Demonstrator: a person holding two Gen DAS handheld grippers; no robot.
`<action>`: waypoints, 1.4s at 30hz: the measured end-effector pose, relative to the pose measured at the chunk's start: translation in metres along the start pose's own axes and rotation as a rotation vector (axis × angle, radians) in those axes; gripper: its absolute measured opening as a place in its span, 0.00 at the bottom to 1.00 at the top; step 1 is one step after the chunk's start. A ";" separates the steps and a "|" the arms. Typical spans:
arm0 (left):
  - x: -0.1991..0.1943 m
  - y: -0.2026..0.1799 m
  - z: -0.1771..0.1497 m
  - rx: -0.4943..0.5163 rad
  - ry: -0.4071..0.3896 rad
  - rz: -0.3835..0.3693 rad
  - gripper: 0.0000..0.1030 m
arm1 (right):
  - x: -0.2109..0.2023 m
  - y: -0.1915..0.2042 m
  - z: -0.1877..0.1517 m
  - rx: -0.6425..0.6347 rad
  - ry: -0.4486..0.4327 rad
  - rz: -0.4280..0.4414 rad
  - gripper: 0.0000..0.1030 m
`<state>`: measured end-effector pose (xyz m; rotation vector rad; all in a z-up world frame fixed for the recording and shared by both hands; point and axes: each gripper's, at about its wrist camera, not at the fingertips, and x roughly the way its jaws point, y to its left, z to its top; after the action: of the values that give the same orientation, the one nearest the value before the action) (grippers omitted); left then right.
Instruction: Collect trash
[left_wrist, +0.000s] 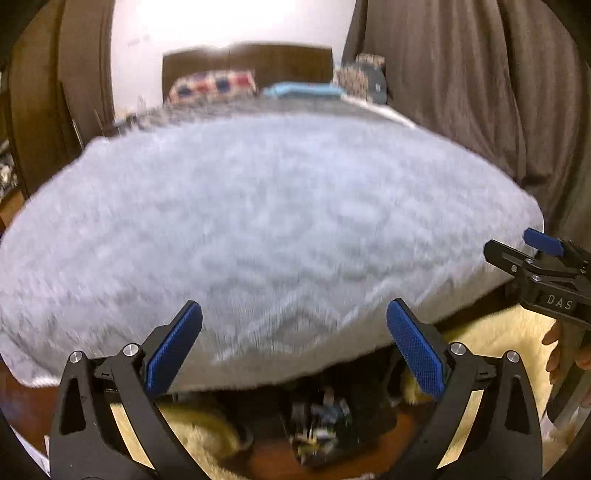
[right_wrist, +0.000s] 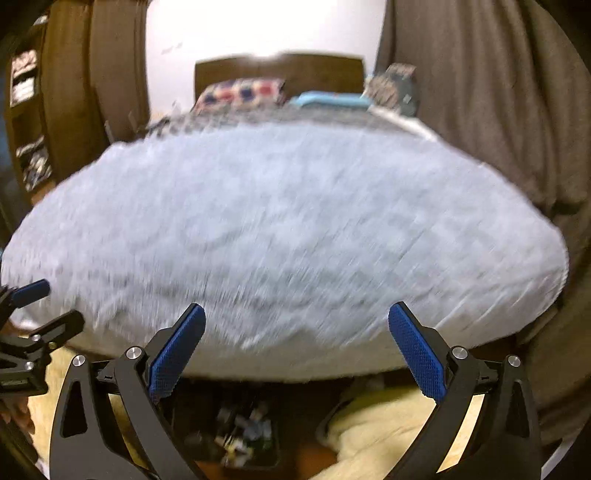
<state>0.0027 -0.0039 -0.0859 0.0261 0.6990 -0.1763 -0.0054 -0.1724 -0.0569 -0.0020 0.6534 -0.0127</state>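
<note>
My left gripper (left_wrist: 294, 314) is open and empty, held above the near edge of a bed covered by a fluffy grey blanket (left_wrist: 258, 221). My right gripper (right_wrist: 296, 315) is open and empty too, over the same blanket (right_wrist: 288, 221). A dark bin (left_wrist: 321, 424) holding mixed small trash stands on the floor below the bed's foot; it also shows in the right wrist view (right_wrist: 240, 432). The right gripper shows at the right edge of the left wrist view (left_wrist: 543, 266), and the left gripper at the left edge of the right wrist view (right_wrist: 29, 325). Both views are blurred.
A cream fluffy rug (right_wrist: 388, 435) lies on the wooden floor beside the bin. Pillows (left_wrist: 212, 85), a folded blue cloth (left_wrist: 303, 90) and a wooden headboard (left_wrist: 251, 59) are at the bed's far end. Brown curtains (left_wrist: 480, 92) hang right; a brown shelf unit (right_wrist: 33, 110) stands left.
</note>
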 end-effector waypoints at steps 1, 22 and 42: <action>-0.004 -0.002 0.008 0.000 -0.023 0.001 0.92 | -0.004 -0.001 0.005 0.001 -0.021 -0.006 0.97; -0.049 0.008 0.068 -0.031 -0.235 0.062 0.92 | -0.048 0.000 0.063 0.036 -0.216 -0.041 0.97; -0.071 0.008 0.069 -0.037 -0.281 0.109 0.92 | -0.071 0.002 0.064 0.050 -0.279 -0.080 0.97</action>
<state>-0.0050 0.0088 0.0126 0.0041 0.4193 -0.0609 -0.0223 -0.1698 0.0371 0.0181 0.3736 -0.1037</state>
